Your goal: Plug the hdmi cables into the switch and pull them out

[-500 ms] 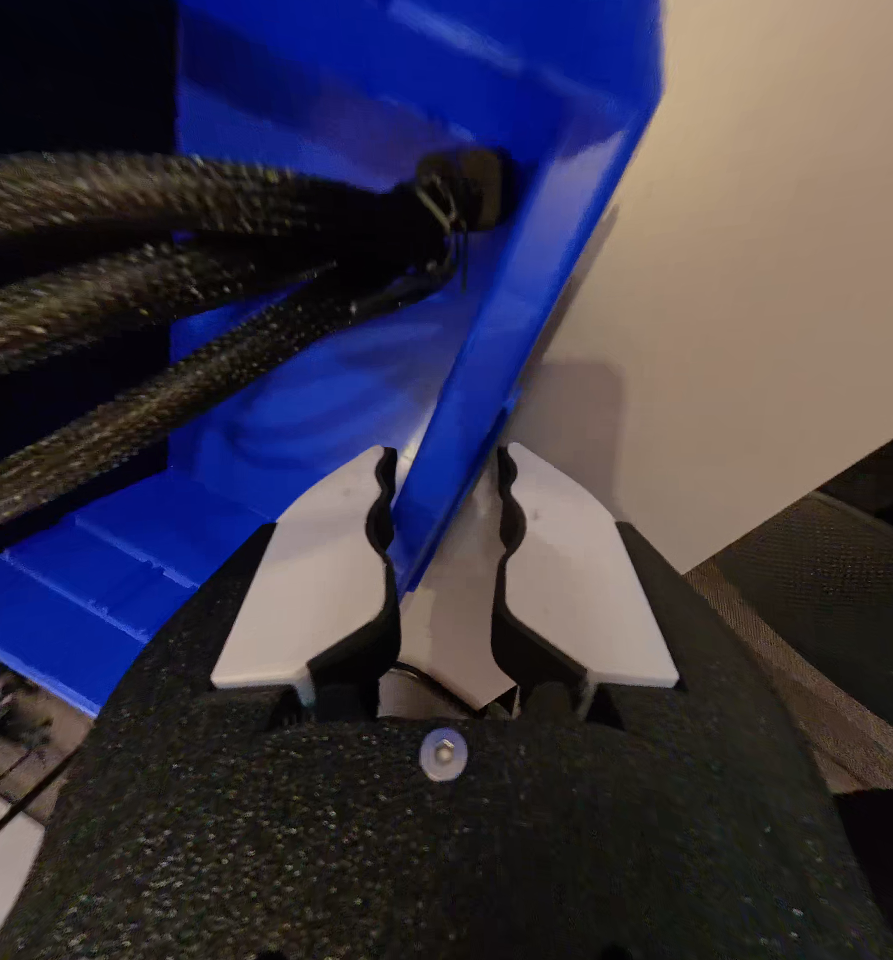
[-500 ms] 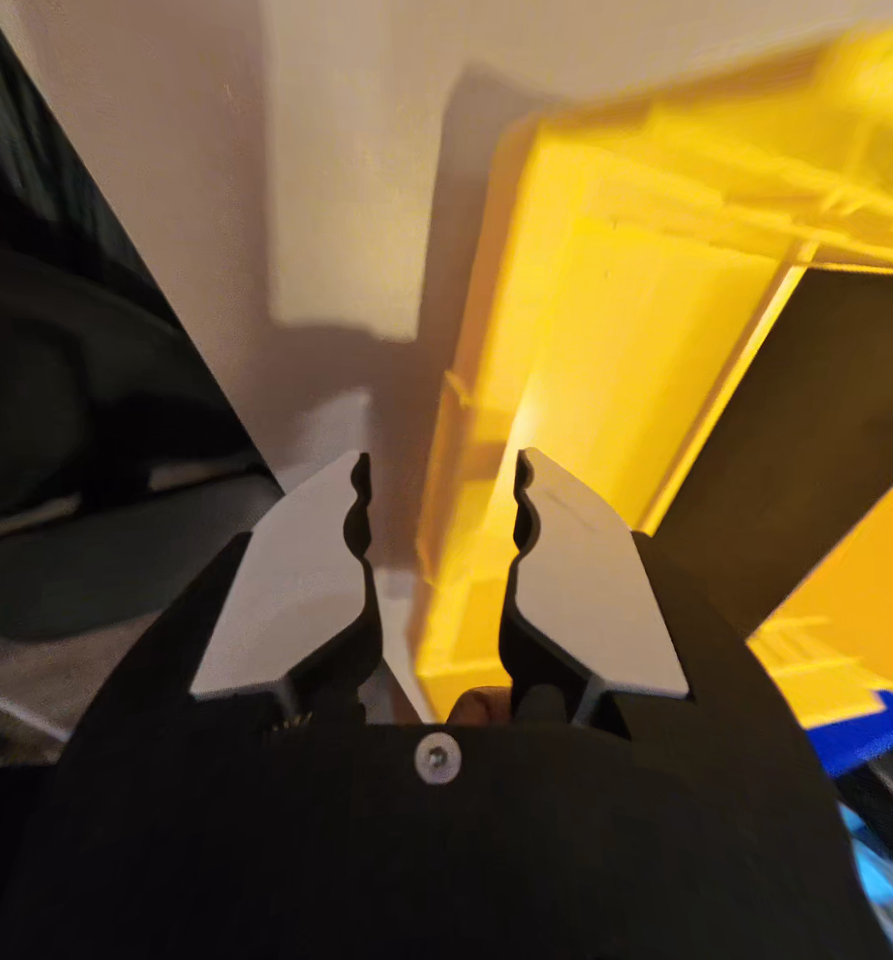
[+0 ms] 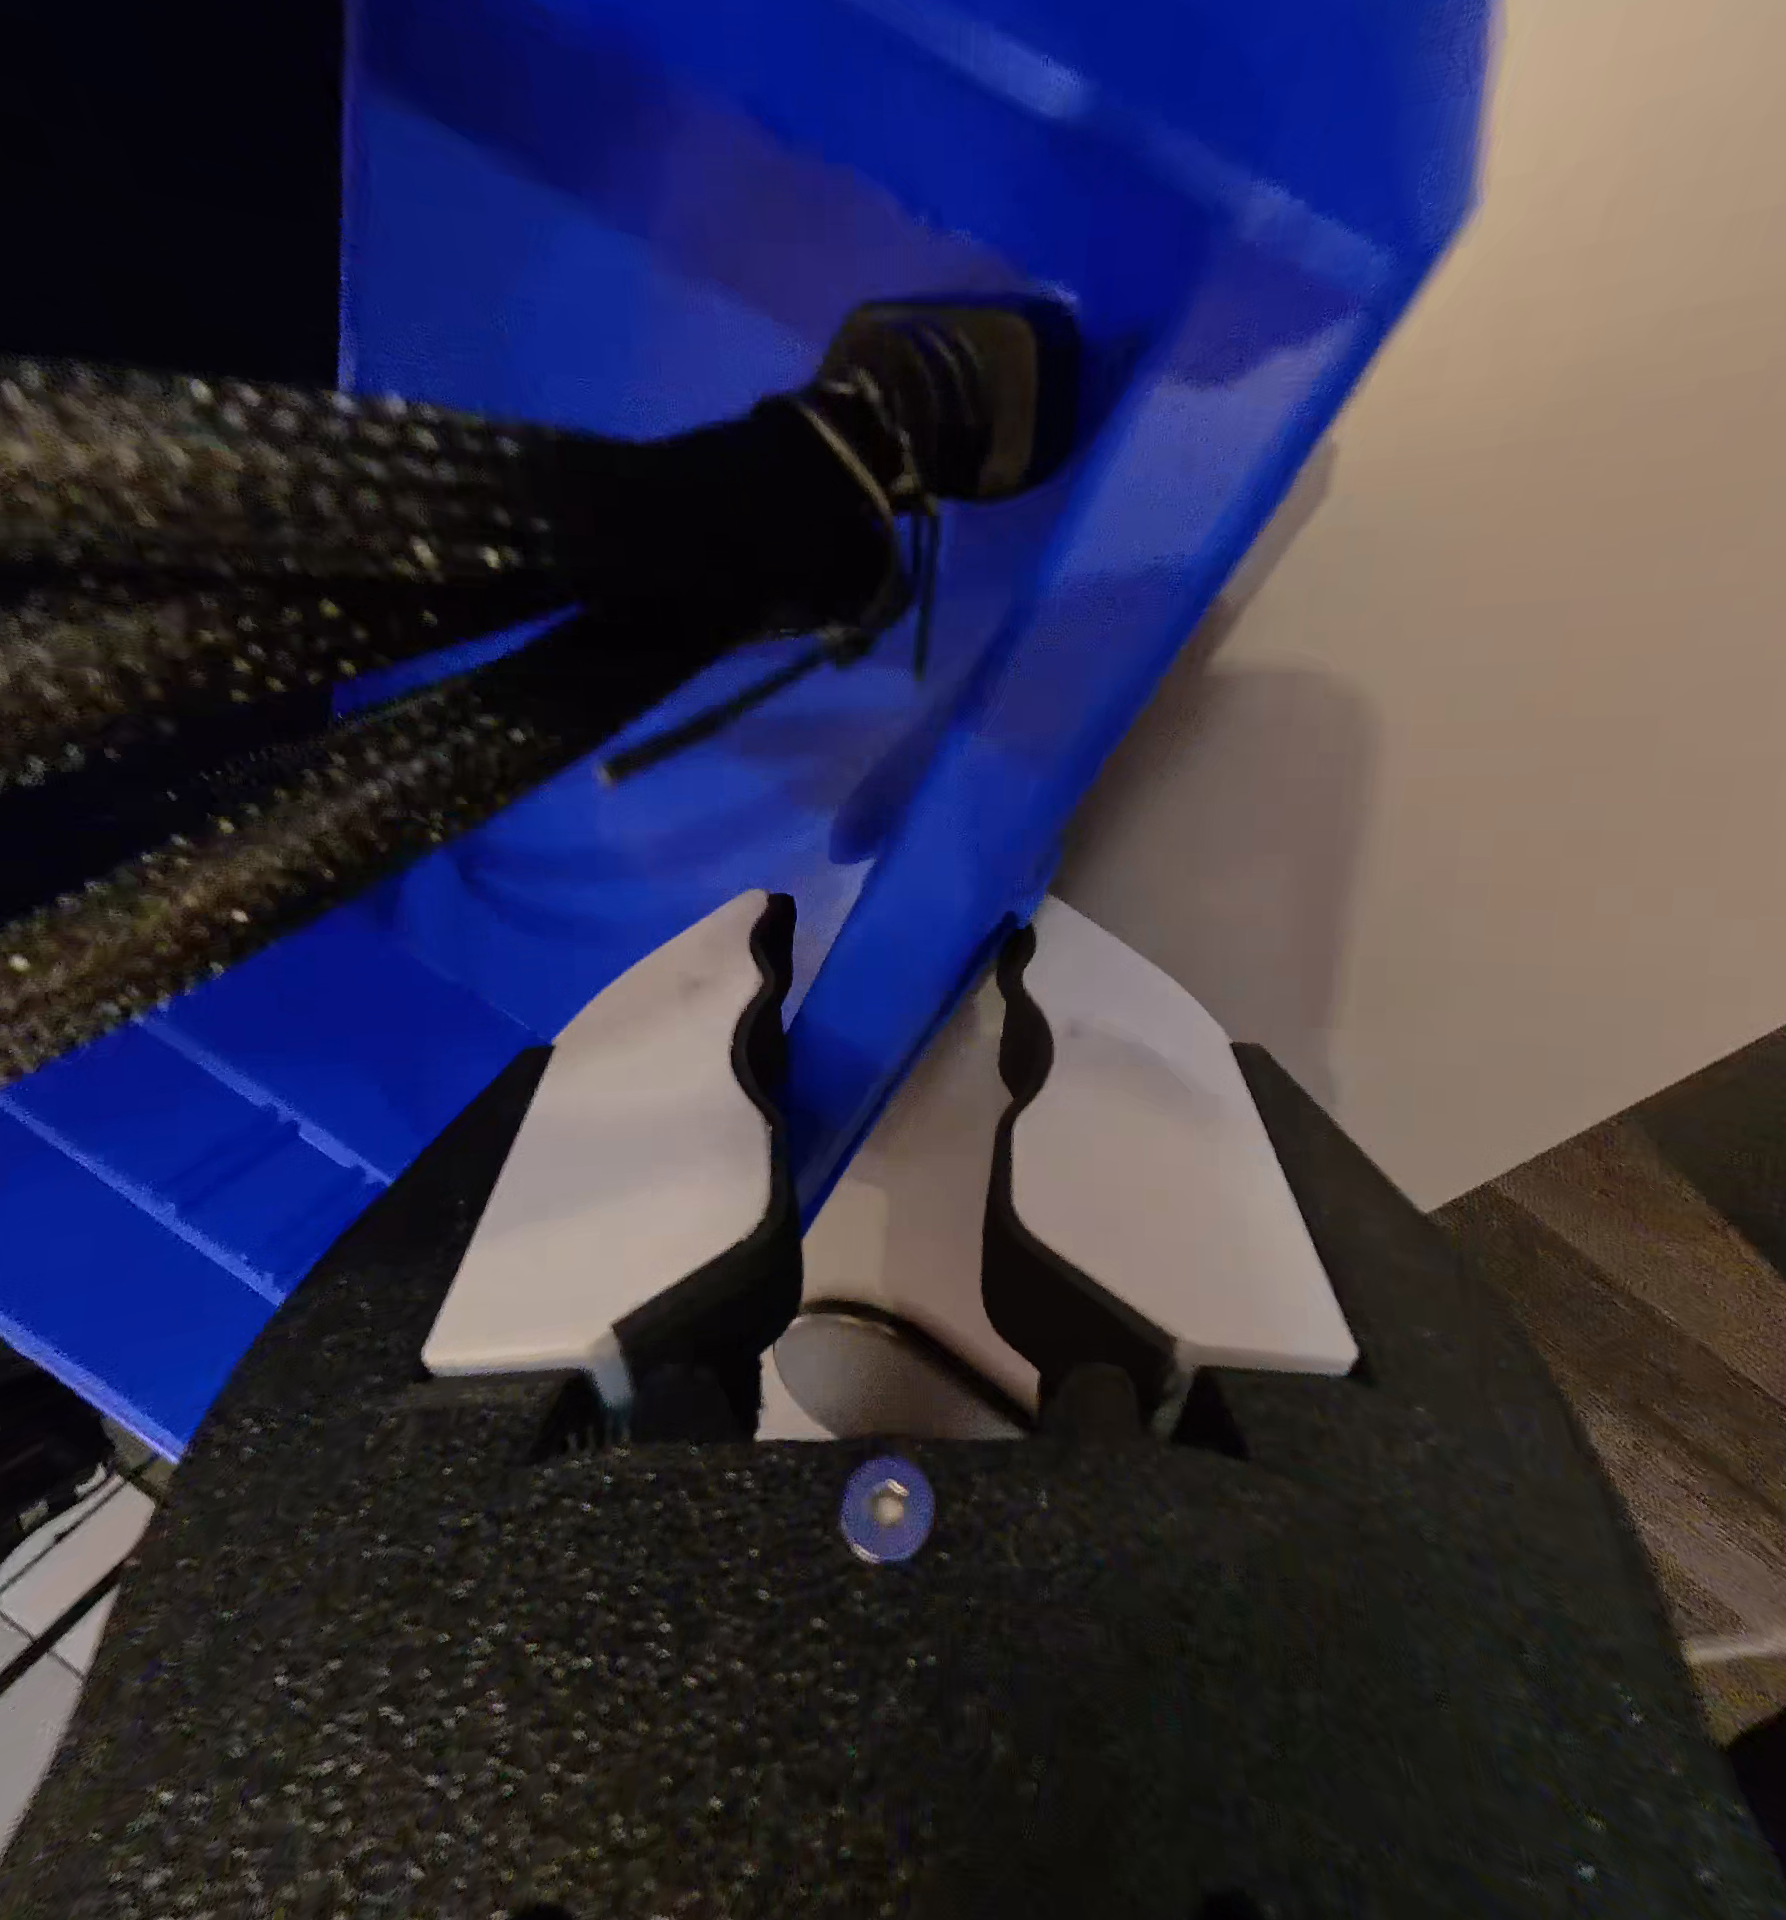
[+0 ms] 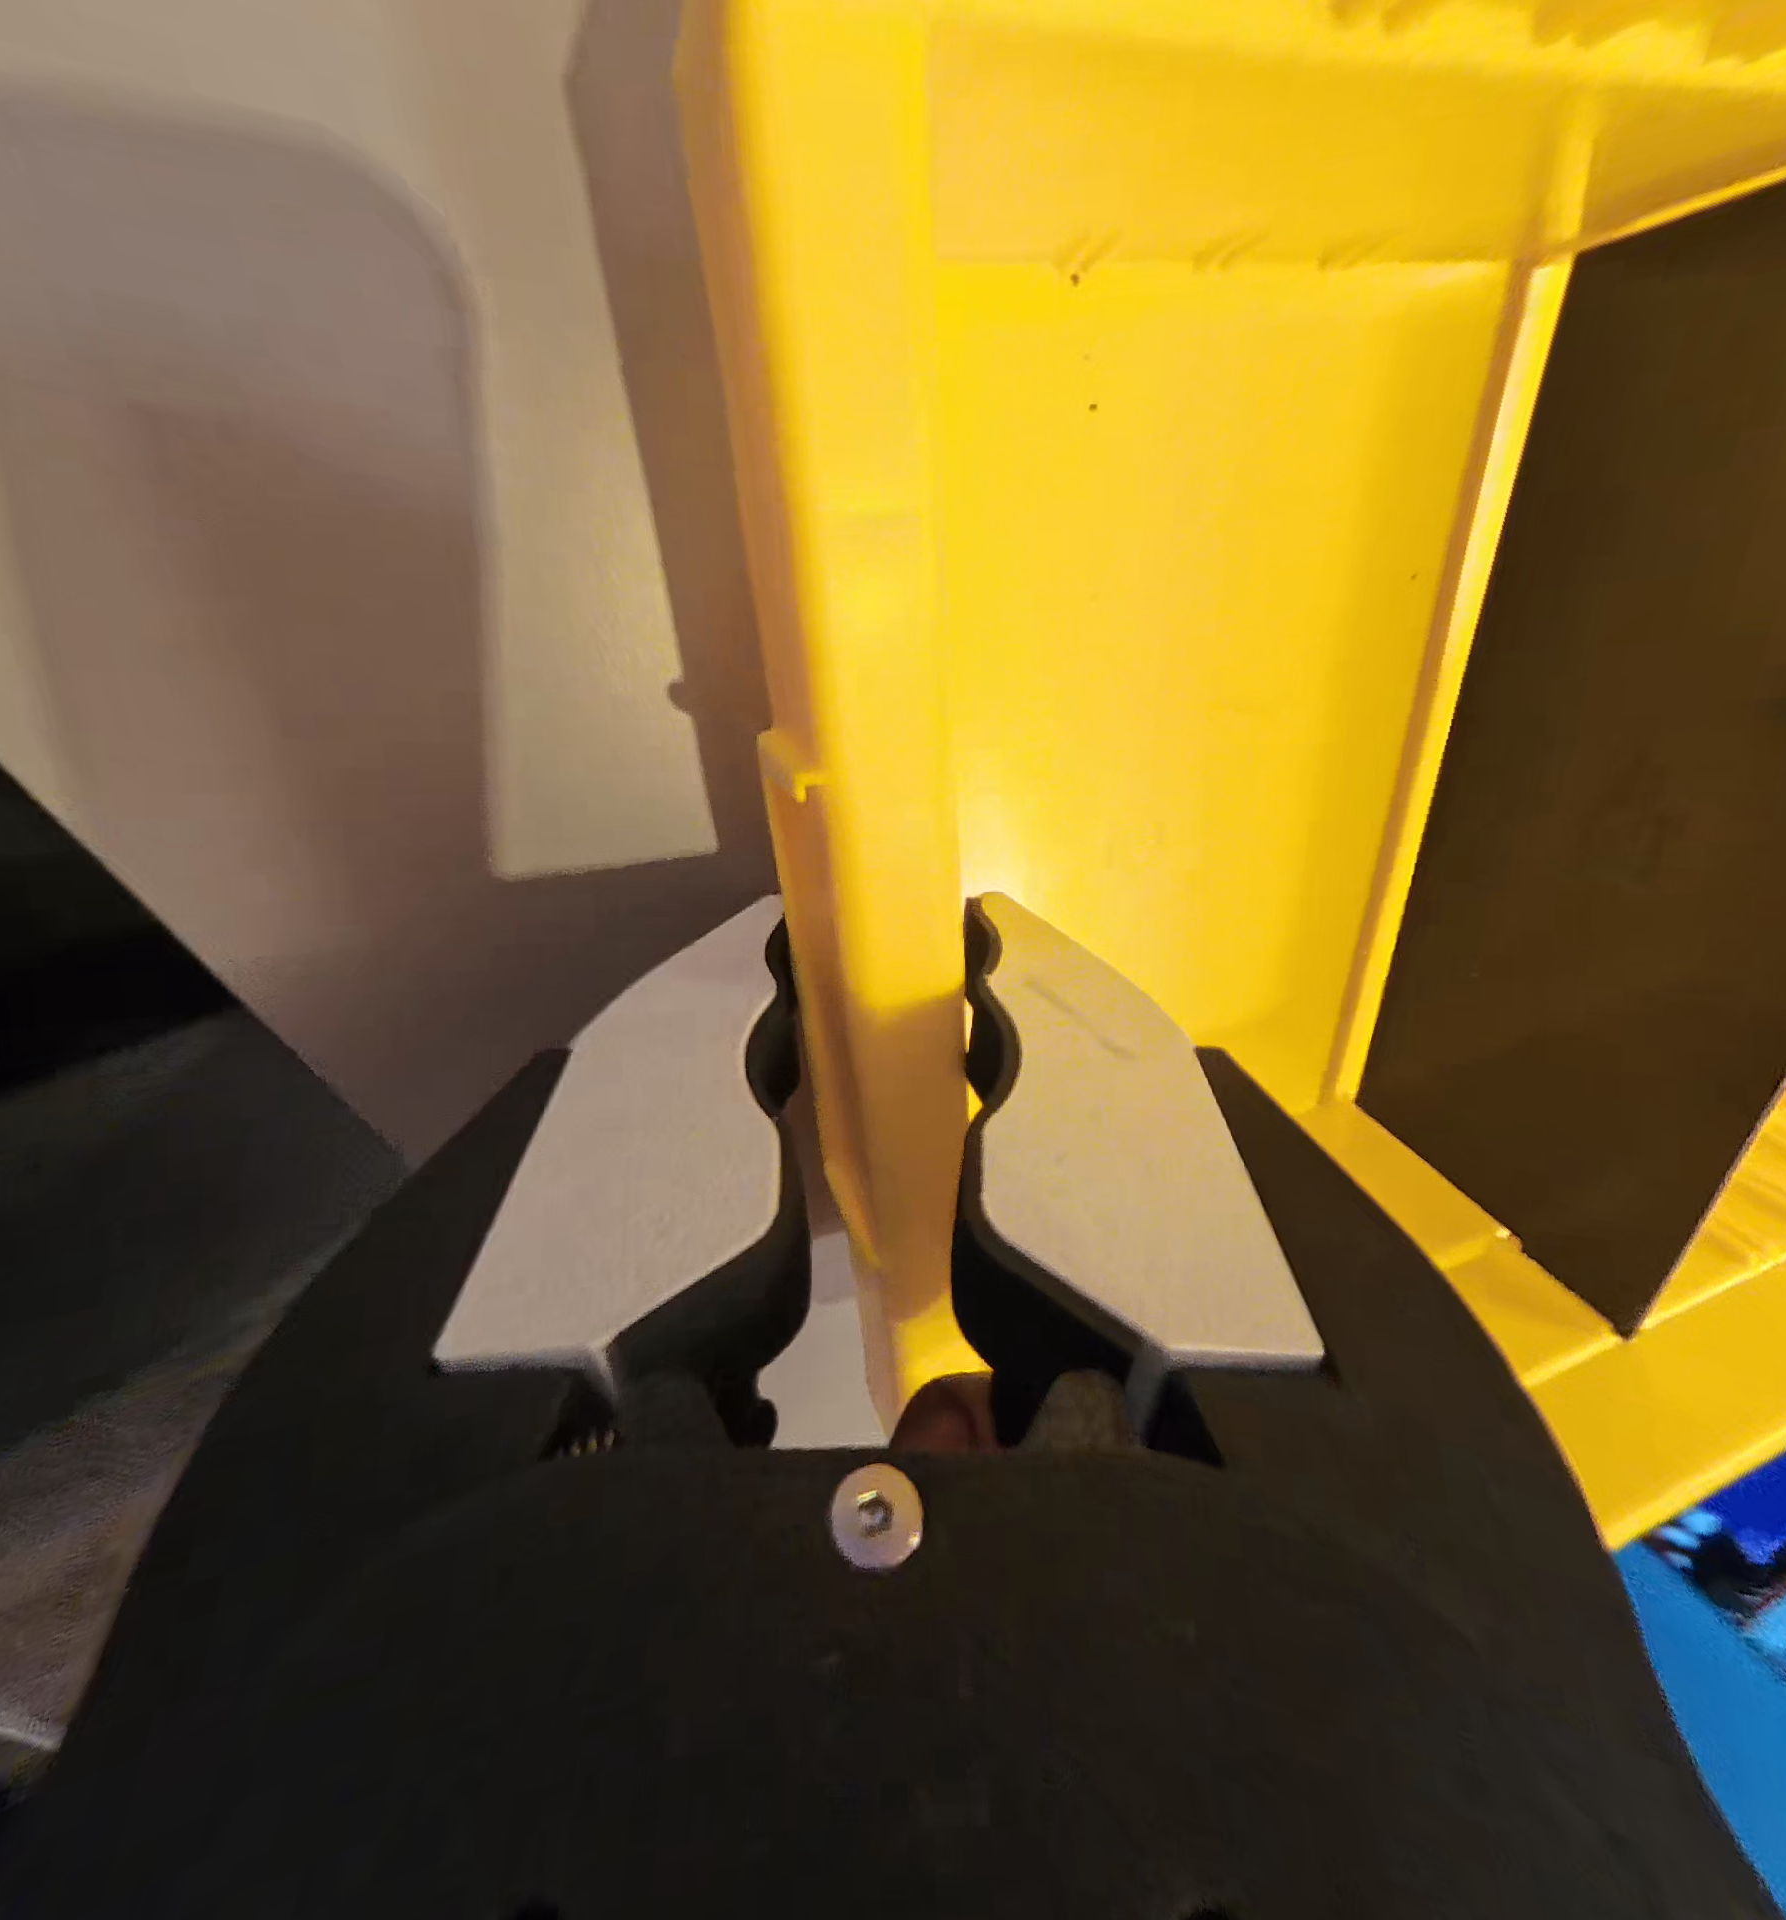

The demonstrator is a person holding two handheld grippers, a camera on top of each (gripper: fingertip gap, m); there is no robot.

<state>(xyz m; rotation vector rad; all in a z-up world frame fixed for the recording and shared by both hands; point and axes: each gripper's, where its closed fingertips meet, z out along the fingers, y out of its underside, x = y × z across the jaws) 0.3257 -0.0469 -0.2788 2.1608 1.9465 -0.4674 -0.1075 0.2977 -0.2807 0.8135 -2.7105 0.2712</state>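
Here, nearest the left wrist camera, the left gripper (image 3: 894, 925) straddled the side wall of a glossy blue plastic bin (image 3: 1159, 582); its left finger lay against the wall's inner face, while a visible gap separated the right finger from the outer face, so the gripper was judged released rather than clamped. Beyond the fingertips, three black braided-sleeve HDMI cables (image 3: 245, 582) ran in from the left and met at a black ribbed fitting (image 3: 956, 405) set into the bin wall, bound there with thin black ties. Past the bin lay the pale bench (image 3: 1595, 520).

In the right wrist view, the right gripper (image 4: 876, 925) was clenched on the edge wall of a bright yellow plastic bin (image 4: 1180, 520), both pads pressing the wall. Farther off, a dark rectangular panel (image 4: 1647, 727) sat inside the yellow bin; whether it was the switch could not be told.

Judged from these views, the step in hand was preparatory: positioning the two bins, with no plug yet held. The next move would call for releasing the yellow wall and seizing one cable near its plug end. No plug ends were visible.
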